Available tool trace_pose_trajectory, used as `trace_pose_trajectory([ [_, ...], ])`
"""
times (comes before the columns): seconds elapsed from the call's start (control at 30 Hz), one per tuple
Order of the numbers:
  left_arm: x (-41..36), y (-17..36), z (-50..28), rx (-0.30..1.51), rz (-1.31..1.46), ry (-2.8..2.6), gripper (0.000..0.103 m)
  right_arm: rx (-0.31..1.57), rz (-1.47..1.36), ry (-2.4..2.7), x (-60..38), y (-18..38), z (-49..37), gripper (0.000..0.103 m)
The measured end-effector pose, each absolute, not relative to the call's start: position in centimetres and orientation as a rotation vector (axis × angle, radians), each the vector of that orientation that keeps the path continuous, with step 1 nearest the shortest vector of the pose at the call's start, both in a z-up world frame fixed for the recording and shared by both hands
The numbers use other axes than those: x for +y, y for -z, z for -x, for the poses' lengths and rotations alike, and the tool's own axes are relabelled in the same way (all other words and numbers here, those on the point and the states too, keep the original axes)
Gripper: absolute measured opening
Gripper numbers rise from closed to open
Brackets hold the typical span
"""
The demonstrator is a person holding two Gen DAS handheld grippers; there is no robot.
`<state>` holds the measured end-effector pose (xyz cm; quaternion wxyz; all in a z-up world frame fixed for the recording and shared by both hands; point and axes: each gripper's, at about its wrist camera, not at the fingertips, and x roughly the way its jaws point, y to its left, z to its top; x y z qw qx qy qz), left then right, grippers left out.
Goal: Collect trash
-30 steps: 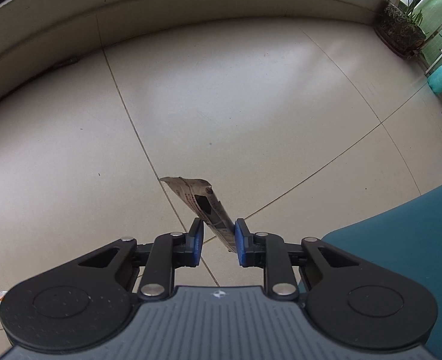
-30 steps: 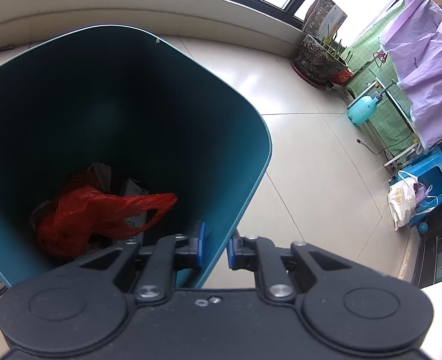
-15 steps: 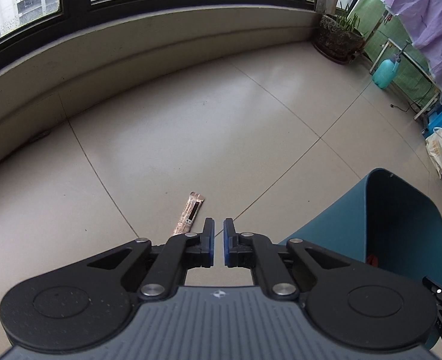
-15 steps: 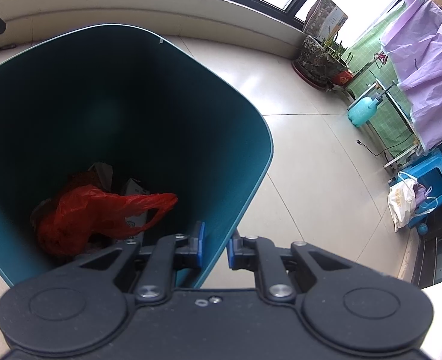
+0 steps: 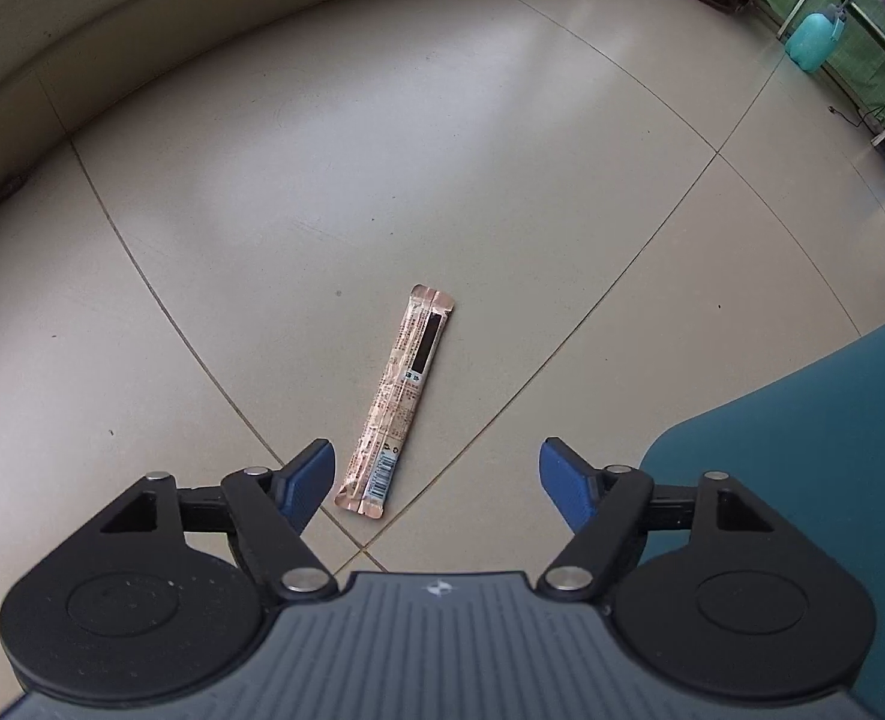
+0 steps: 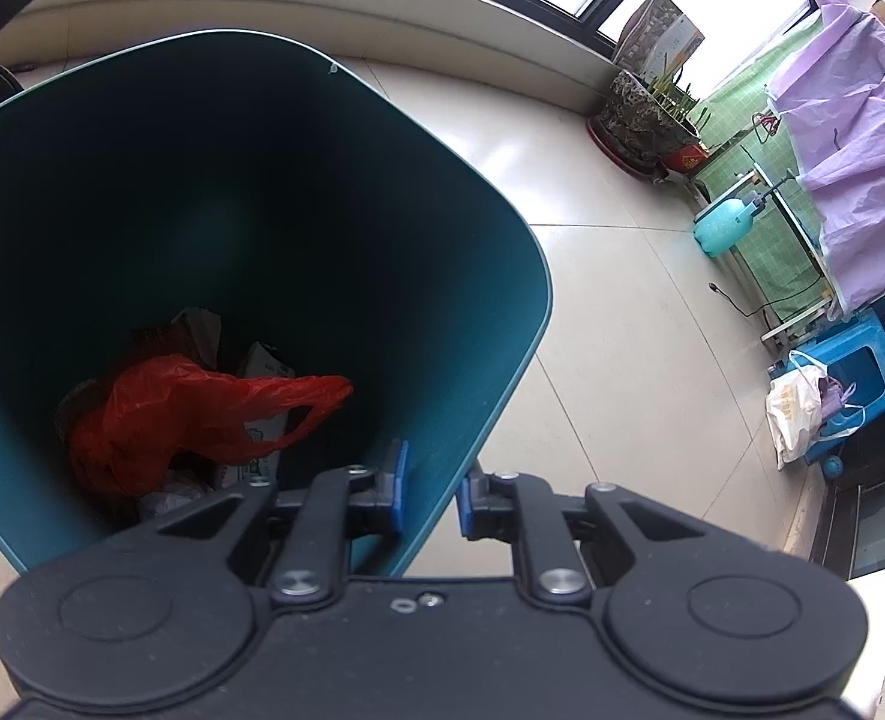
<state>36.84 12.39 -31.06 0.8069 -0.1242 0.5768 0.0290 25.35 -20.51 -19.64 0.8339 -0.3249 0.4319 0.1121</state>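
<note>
A long pink snack wrapper (image 5: 399, 399) lies flat on the tiled floor. My left gripper (image 5: 436, 456) hovers over its near end, jaws wide and still opening, with nothing pressed between the pads. The wrapper's lower end sits close to the left finger (image 5: 310, 477). Part of the teal trash bin (image 5: 802, 450) shows at the right of the left wrist view. In the right wrist view, my right gripper (image 6: 432, 489) is shut on the near rim of the teal bin (image 6: 472, 240). Inside the bin are a red plastic bag (image 6: 202, 408) and paper scraps.
A low wall ledge (image 5: 142, 30) curves along the far side of the floor. To the right stand a potted plant (image 6: 640, 114), a teal spray bottle (image 6: 724, 228), a purple cloth (image 6: 856, 168) on a rack and a blue stool (image 6: 862, 372) with a white bag (image 6: 793, 414).
A second ago my left gripper held the wrapper; it then lay on the floor while the jaws stood shut. Now the left gripper is lower, closer to it and open. The right gripper kept still.
</note>
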Motion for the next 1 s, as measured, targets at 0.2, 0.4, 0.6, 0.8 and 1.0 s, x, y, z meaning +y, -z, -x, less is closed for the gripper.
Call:
trace_pose_trajectory([
  [0.2,12.8,36.8,-40.6,1.32,0.169,-0.069,0.075,0.93,0.706,-0.21,-19.9,19.8,-25.4,0.018],
  [0.4,12.2,40.1,-42.2,1.353,0.11,-0.044,0.075,0.947,0.705,-0.187,-19.7,19.8,-25.3,0.019],
  [0.6,11.3,41.6,-42.9,1.349,0.072,-0.016,0.073,0.954,0.695,-0.158,-19.5,19.9,-25.5,0.019],
  [0.8,11.0,41.2,-42.7,1.319,0.032,-0.029,0.049,0.958,0.688,-0.146,-19.4,19.9,-25.6,0.019],
  [1.0,10.7,40.9,-42.0,1.312,0.005,-0.028,0.022,0.956,0.694,-0.135,-19.2,20.1,-25.8,0.02],
])
